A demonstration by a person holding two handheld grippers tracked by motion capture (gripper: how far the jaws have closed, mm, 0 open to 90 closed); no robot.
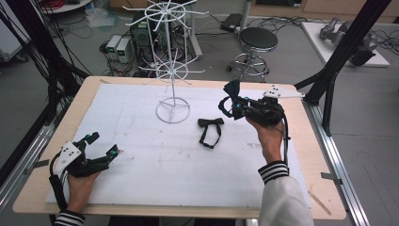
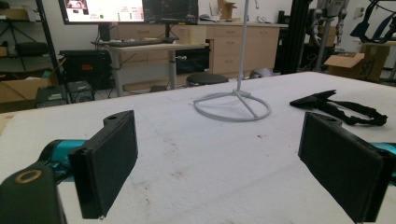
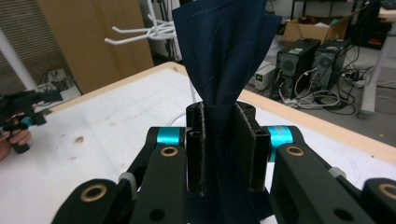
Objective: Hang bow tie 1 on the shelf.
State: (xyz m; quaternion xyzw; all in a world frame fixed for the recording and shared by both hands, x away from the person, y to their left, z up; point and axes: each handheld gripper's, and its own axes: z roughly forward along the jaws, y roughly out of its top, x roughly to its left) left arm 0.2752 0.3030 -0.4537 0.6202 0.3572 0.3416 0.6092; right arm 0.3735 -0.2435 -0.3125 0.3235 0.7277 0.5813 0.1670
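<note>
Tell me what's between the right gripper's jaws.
The right gripper is shut on a dark blue bow tie, pinched at its middle, one wing fanning up above the jaws. The cloth inside the pinch, and its strap, stay hidden there.

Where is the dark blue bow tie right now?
The dark blue bow tie is pinched between the shut jaws of the right gripper, held above the table's right side, just right of the white wire rack and behind the black bow tie.
</note>
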